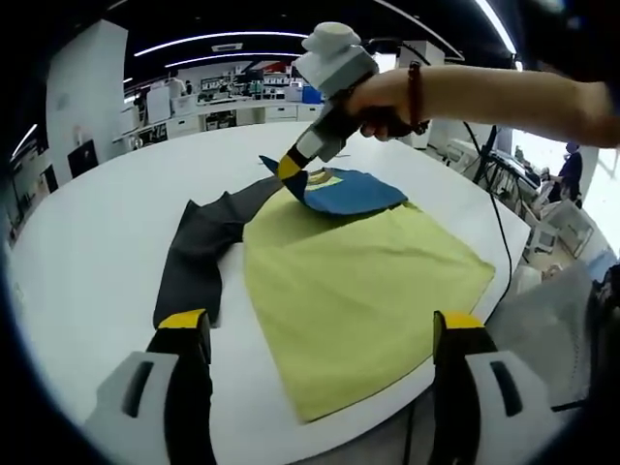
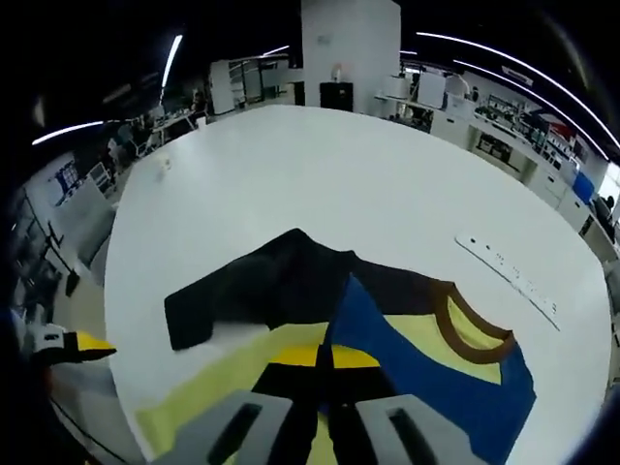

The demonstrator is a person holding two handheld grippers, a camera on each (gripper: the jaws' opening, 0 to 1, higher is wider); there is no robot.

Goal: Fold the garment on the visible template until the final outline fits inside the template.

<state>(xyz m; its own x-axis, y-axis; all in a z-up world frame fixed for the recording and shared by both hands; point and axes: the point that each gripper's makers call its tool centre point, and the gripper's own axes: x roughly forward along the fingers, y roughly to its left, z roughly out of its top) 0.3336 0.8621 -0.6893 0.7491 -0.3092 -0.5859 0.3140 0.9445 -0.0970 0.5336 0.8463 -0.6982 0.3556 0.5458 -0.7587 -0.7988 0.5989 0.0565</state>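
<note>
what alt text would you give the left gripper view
A hand-held right gripper pinches the blue edge of a yellow garment lying on a round white table, a dark sleeve stretching left. The left gripper's open jaws rise in the foreground.

the right gripper (image 1: 291, 169) reaches in from a bare forearm (image 1: 504, 97) (a dark band at the wrist), jaws pinched together on the garment (image 1: 339, 192). the left gripper (image 1: 325, 334) hovers, jaws spread wide.
</note>
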